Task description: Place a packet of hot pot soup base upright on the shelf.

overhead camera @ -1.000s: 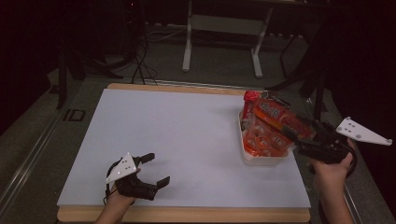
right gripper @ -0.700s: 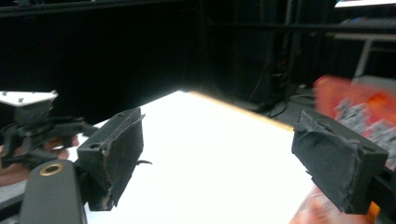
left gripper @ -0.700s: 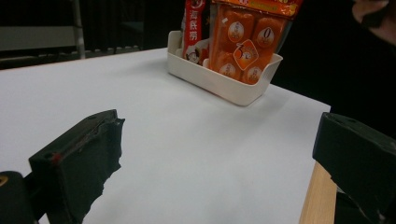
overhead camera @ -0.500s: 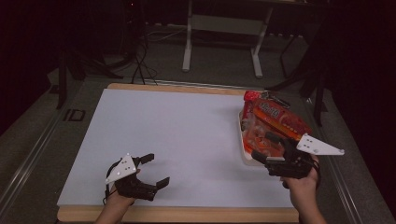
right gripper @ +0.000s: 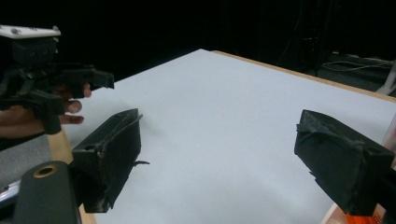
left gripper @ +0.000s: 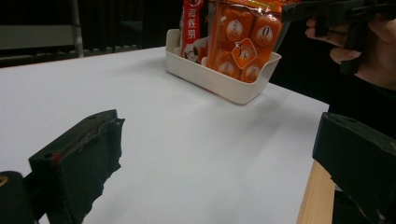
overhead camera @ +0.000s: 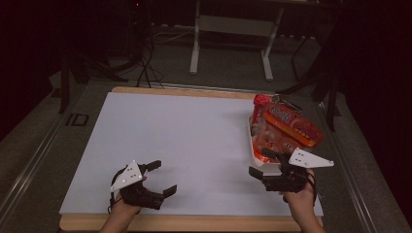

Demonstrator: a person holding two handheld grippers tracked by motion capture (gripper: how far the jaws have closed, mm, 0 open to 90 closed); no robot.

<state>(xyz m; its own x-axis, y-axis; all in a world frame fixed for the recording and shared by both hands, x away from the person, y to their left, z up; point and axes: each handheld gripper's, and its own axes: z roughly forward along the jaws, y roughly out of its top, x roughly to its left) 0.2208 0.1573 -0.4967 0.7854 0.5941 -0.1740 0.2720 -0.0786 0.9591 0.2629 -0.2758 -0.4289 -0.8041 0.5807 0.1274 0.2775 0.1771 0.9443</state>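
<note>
A white tray [overhead camera: 253,151] at the table's right side holds several orange snack packets [overhead camera: 272,141], with a large red-orange snack bag [overhead camera: 287,124] lying on top. In the left gripper view the tray [left gripper: 224,84] and the packets [left gripper: 243,39] stand upright at the far side. My right gripper [overhead camera: 260,164] is just in front of the tray's near end and points left. It stands open after its jaws have just been opening, and nothing is between them [right gripper: 219,121]. My left gripper [overhead camera: 164,177] rests open and empty near the front left edge [left gripper: 219,126].
A white sheet [overhead camera: 194,141] covers the wooden table [overhead camera: 194,223]. Dark floor, cables and a metal stand [overhead camera: 197,43] lie beyond the far edge. The left gripper view catches my right gripper [left gripper: 336,14] at the top right, and the right gripper view has my left gripper [right gripper: 51,79] at its left.
My right gripper has come down and back toward the near edge, away from the snack bag on the tray. The left gripper has stayed where it was.
</note>
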